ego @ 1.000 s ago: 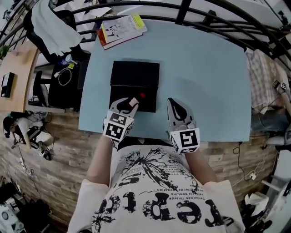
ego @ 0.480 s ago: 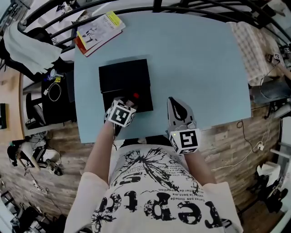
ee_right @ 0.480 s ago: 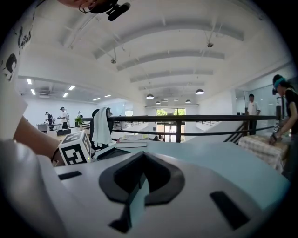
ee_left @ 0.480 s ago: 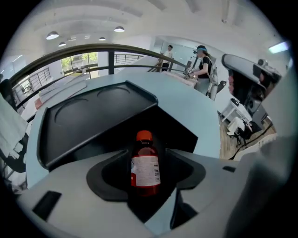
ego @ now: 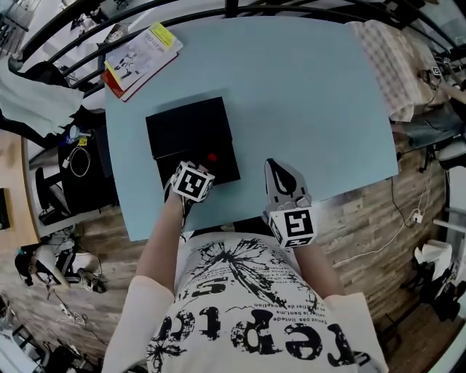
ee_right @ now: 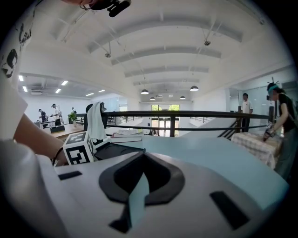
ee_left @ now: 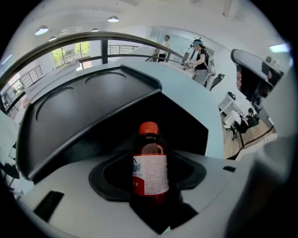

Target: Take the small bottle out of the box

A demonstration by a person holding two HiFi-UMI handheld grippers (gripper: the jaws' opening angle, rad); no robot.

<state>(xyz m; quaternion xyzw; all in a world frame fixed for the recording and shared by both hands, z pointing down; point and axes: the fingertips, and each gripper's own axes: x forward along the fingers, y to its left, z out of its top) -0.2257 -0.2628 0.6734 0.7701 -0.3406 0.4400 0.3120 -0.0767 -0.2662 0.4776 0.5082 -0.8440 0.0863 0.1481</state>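
A black box (ego: 188, 130) lies open on the pale blue table (ego: 306, 109), its lid (ee_left: 88, 111) raised behind. Inside it stands a small brown bottle (ee_left: 150, 168) with a white label and a red cap (ego: 212, 156). My left gripper (ego: 201, 167) points steeply down over the box's near end. Its jaws have just been opening and now stand wide, with the bottle between them; I see no pad pressing on it. My right gripper (ego: 279, 170) rests low over the table to the right of the box, jaws together and empty, only a thin slit (ee_right: 138, 191) showing.
A stack of booklets (ego: 138, 58) lies at the table's far left corner. A dark railing (ego: 240, 9) runs behind the table. A checked cloth (ego: 386, 65) hangs at the right, a white cloth (ego: 29, 95) at the left. The table's near edge (ego: 240, 218) is just before my body.
My left gripper has dropped and tipped downward over the box's near end, and the bottle's cap now shows just past its marker cube. The right gripper has hardly shifted.
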